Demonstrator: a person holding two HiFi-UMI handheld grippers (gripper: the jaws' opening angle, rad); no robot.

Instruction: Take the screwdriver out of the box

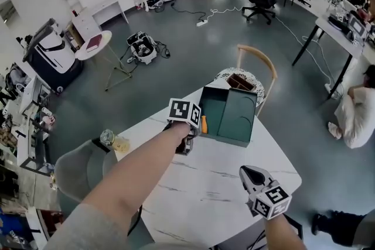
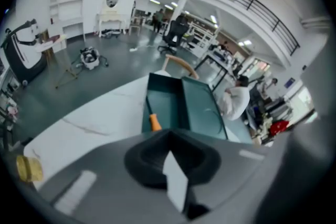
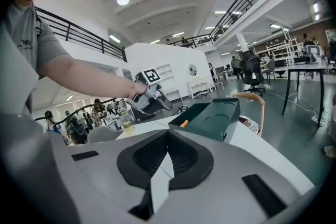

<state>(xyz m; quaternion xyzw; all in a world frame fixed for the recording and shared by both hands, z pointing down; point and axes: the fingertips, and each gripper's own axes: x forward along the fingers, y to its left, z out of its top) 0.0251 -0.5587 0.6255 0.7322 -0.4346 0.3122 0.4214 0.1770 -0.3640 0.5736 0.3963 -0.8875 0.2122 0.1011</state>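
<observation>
An open dark green box (image 1: 237,117) lies at the far side of the white marble table (image 1: 199,184), lid folded back to the right. The screwdriver's orange handle (image 1: 204,124) shows in the box's left half, also in the left gripper view (image 2: 155,122) and in the right gripper view (image 3: 184,124). My left gripper (image 1: 195,133) hangs tilted down just left of the box, close to the handle, jaws together and empty (image 2: 170,157). My right gripper (image 1: 247,173) is near the table's front right edge, well short of the box (image 3: 218,120), its jaws together with nothing in them (image 3: 163,165).
A wooden-backed chair (image 1: 258,61) stands behind the box. A glass jar (image 1: 107,137) and a yellowish object (image 1: 121,143) sit at the table's left corner, beside a grey chair (image 1: 76,173). A person (image 1: 357,111) sits on the floor to the right.
</observation>
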